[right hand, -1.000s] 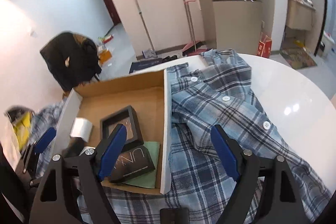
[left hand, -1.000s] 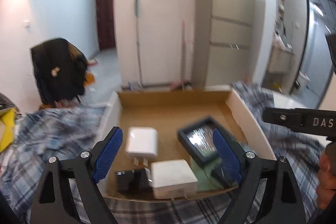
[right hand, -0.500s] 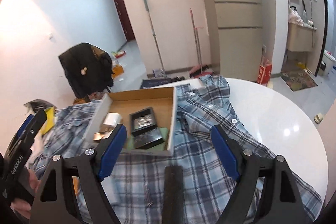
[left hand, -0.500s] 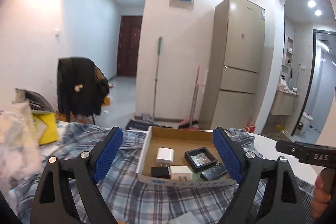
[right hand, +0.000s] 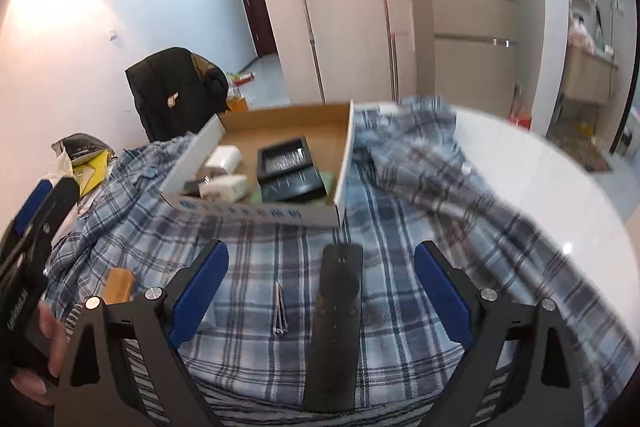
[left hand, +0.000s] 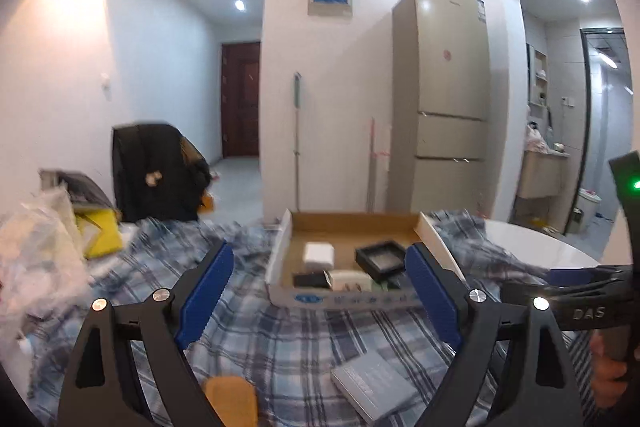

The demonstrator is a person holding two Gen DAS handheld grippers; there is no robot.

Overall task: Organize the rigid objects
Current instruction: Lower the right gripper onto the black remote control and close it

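A shallow cardboard box (left hand: pixel 352 297) (right hand: pixel 256 213) lies on a blue plaid cloth (left hand: pixel 280 339) (right hand: pixel 400 247) and holds white chargers (left hand: pixel 319 254), a black framed case (left hand: pixel 380 258) and dark flat items. My left gripper (left hand: pixel 320 297) is open and empty, well back from the box. A grey flat box (left hand: pixel 372 385) and an orange object (left hand: pixel 230 401) lie on the cloth below it. My right gripper (right hand: pixel 320 291) is open and empty above a black remote (right hand: pixel 334 323). Thin metal tweezers (right hand: pixel 279 311) lie left of the remote.
A white round table (right hand: pixel 540 195) carries the cloth. Plastic bags and a yellow item (left hand: pixel 96 231) pile at the left. A chair with a black jacket (left hand: pixel 156 175), a fridge (left hand: pixel 444 107) and mops stand behind.
Both grippers have pulled back and up from the box. The remote, tweezers, grey box and orange object on the near cloth have come into view.
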